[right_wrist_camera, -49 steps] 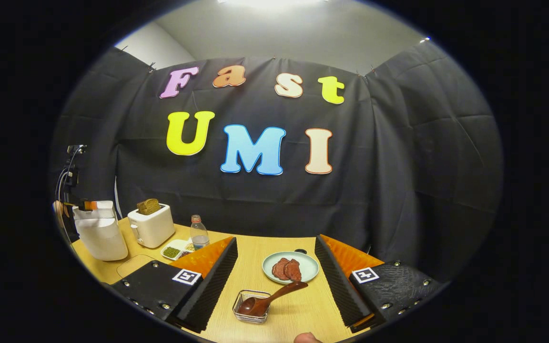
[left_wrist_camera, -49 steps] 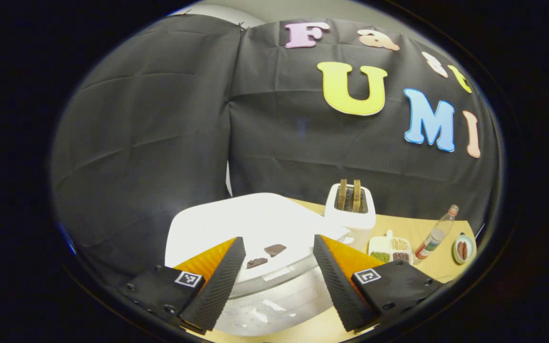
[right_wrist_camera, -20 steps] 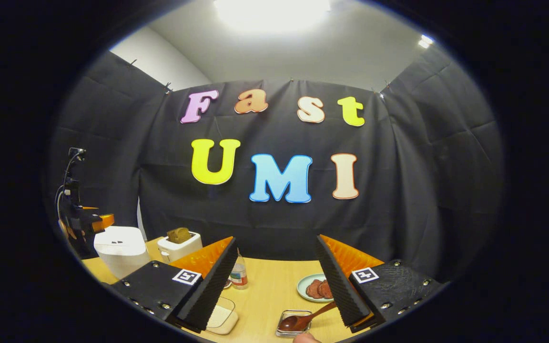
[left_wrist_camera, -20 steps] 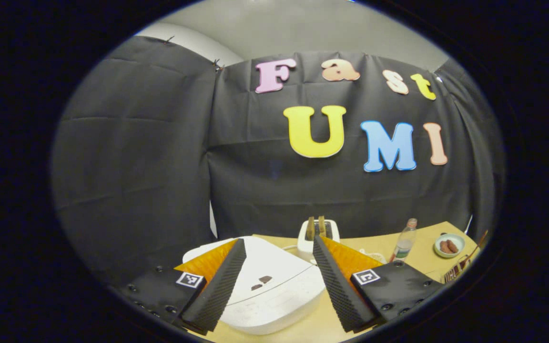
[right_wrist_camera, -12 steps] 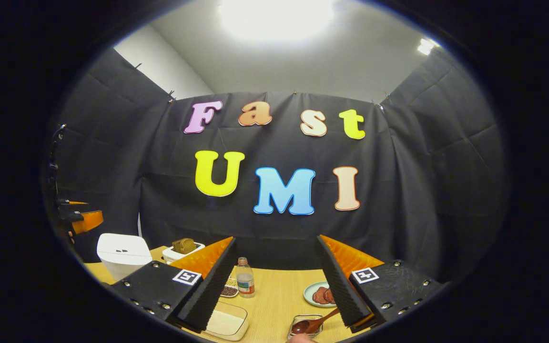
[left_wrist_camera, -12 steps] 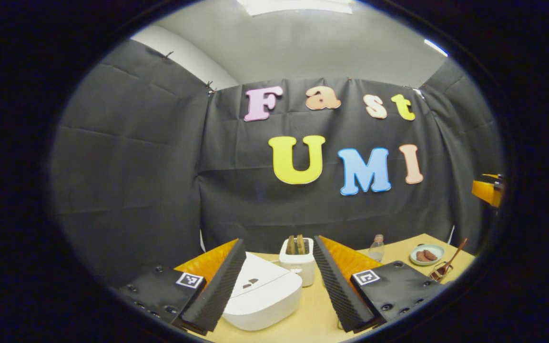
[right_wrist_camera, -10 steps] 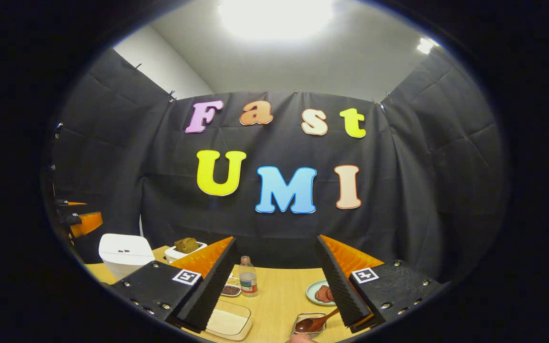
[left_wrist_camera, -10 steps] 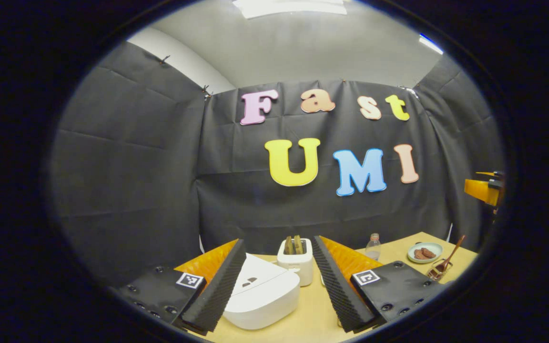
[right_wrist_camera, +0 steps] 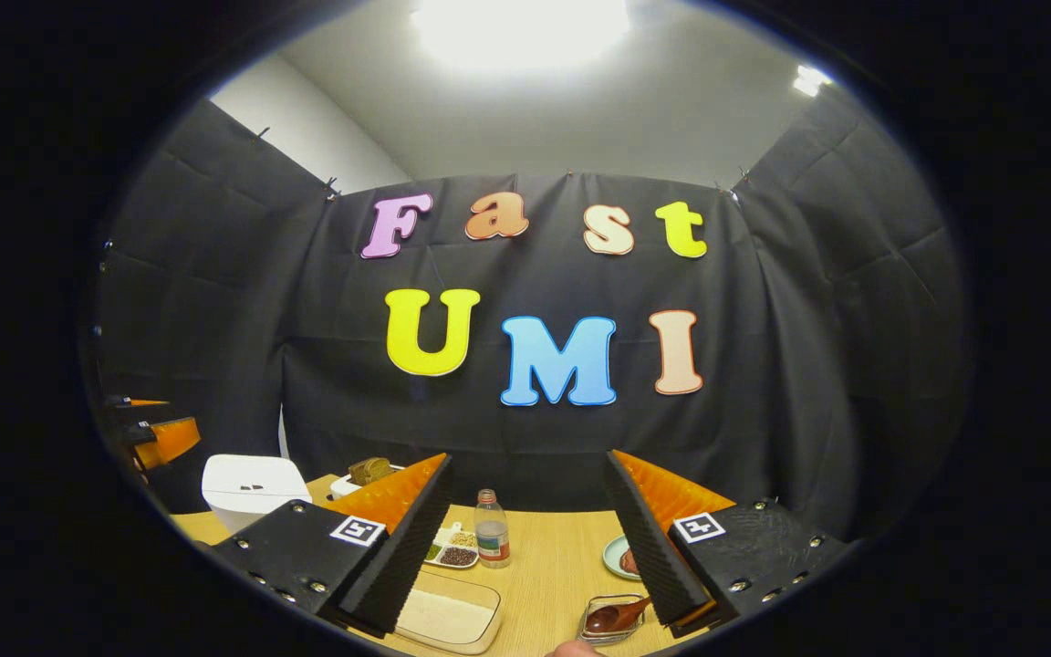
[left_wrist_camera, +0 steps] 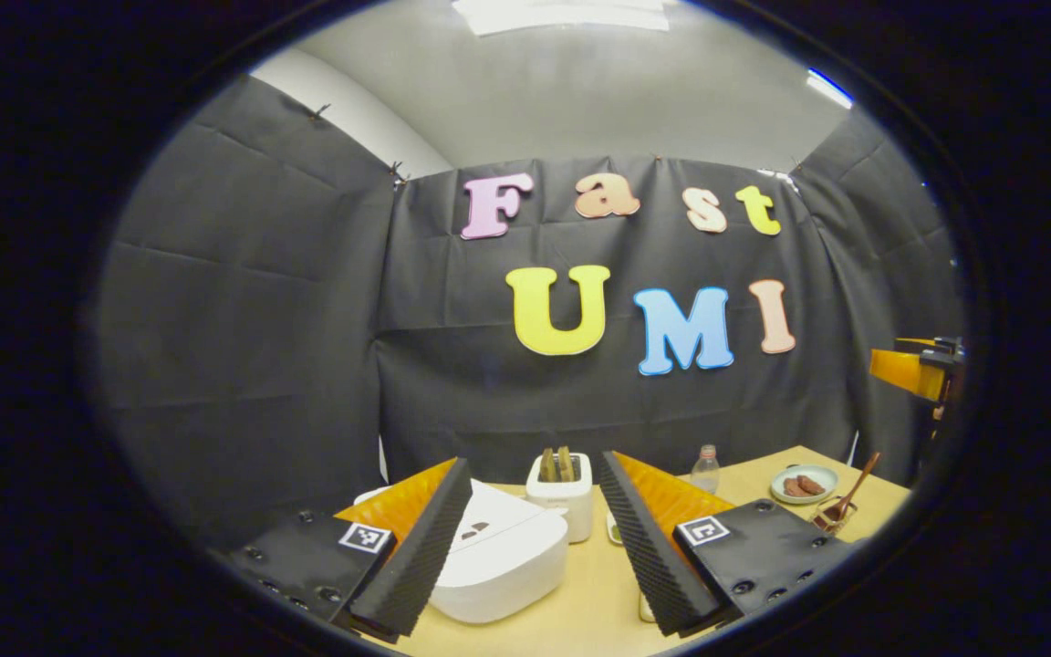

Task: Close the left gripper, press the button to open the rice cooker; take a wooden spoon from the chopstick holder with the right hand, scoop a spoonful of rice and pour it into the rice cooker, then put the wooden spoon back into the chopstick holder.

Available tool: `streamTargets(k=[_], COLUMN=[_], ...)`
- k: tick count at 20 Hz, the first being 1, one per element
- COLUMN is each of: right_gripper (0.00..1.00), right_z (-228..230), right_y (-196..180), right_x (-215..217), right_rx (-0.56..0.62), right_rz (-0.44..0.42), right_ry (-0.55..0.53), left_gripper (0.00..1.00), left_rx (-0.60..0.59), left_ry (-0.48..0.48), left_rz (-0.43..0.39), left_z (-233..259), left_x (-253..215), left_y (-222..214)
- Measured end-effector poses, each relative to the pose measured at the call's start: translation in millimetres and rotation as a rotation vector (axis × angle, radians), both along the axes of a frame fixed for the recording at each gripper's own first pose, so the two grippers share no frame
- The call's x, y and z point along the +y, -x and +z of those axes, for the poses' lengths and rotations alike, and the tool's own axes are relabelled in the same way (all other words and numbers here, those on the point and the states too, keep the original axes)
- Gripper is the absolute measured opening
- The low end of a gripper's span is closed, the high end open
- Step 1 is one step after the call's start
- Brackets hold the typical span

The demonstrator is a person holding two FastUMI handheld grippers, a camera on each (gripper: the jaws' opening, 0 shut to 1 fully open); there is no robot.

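The white rice cooker [left_wrist_camera: 498, 557] stands with its lid down, low between the fingers of my open left gripper [left_wrist_camera: 533, 470], which hangs back from it and above it. The cooker [right_wrist_camera: 247, 488] also sits at the far left of the right gripper view. A wooden spoon [right_wrist_camera: 617, 616] lies with its bowl in a small wire holder [right_wrist_camera: 600, 631], just inside the right finger of my open right gripper [right_wrist_camera: 528, 465]. A clear box of white rice [right_wrist_camera: 448, 616] sits by the left finger. The spoon [left_wrist_camera: 849, 502] leans in its holder at the far right of the left gripper view.
On the wooden table [right_wrist_camera: 544, 566] are a white toaster with bread [left_wrist_camera: 560, 493], a plastic bottle [right_wrist_camera: 490, 538], a divided dish of beans [right_wrist_camera: 452, 550] and a plate of sausage slices [left_wrist_camera: 804, 484]. A fingertip [right_wrist_camera: 571, 650] shows at the bottom edge.
Both grippers have pulled back and tilted up. The left one has drawn away from right over the rice cooker. The right one has shifted so the rice box has come into view. Both stay open.
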State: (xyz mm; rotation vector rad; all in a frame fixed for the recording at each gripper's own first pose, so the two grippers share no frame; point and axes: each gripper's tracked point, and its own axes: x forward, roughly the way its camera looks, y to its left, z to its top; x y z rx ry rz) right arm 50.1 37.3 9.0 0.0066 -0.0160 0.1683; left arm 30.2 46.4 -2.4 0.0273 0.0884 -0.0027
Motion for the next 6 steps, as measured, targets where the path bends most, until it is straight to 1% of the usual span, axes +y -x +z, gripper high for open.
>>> streamTargets(k=[2,3,6], right_gripper=[0.99,0.99,0.99], right_z=[2,2,5], right_y=[1,1,2], right_x=[0,2,3], right_rx=[-0.003,-0.003,-0.009], right_rz=[-0.003,-0.001,-0.002], right_ry=[0.001,0.000,0.008], left_gripper=[0.98,0.92,0.92], left_rx=[-0.008,-0.012,-0.021], left_ry=[0.012,0.015,0.010], left_rz=[0.005,0.007,-0.008], left_z=[3,3,7], left_x=[-1,5,6], left_y=[0,8,15])
